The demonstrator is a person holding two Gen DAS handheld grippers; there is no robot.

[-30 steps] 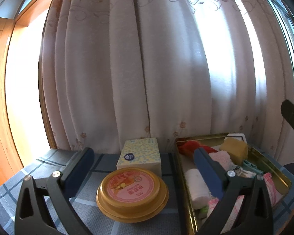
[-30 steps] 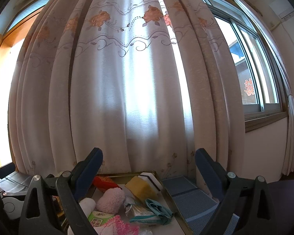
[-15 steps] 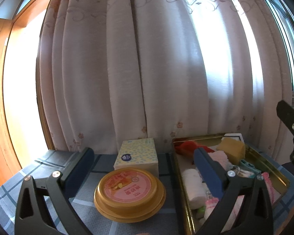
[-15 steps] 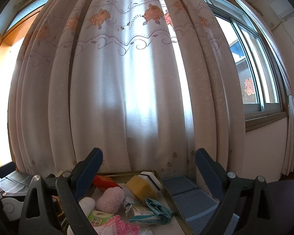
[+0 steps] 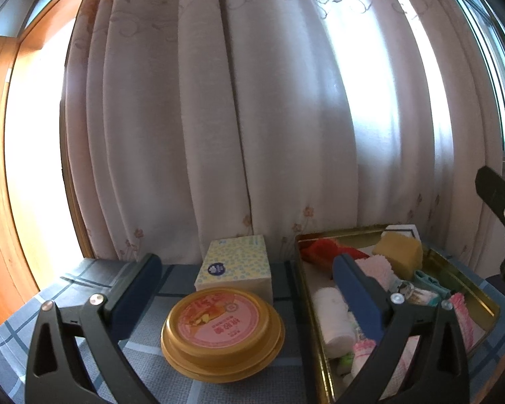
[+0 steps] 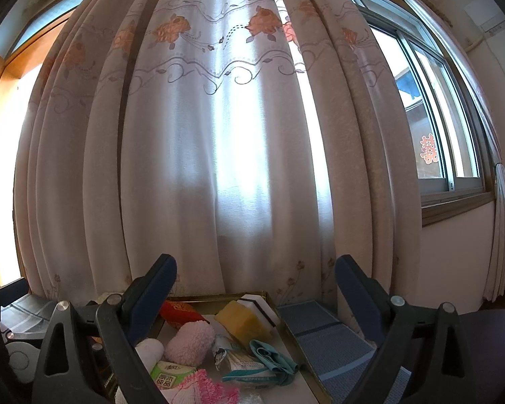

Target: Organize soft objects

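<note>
A gold metal tray (image 5: 468, 282) on the right of the table holds soft items: a yellow sponge (image 5: 399, 250), a white roll (image 5: 331, 316), a red pouch (image 5: 323, 250) and pink cloths. In the right wrist view the tray (image 6: 296, 346) shows the yellow sponge (image 6: 242, 323), a pink fluffy piece (image 6: 190, 338), a teal cloth (image 6: 272, 358) and a pink knitted cloth (image 6: 202, 387). My left gripper (image 5: 247, 279) is open and empty above a round gold tub (image 5: 222, 328). My right gripper (image 6: 256, 281) is open and empty above the tray.
A yellow tissue box (image 5: 234, 266) stands behind the gold tub. The table has a blue checked cloth (image 5: 13, 333). A pale curtain (image 5: 252, 118) hangs close behind the table. A window (image 6: 431, 128) is at the right.
The left wrist view has shifted slightly, so the tub and tissue box sit a little further left. The right gripper has not moved. Both grippers stay open.
</note>
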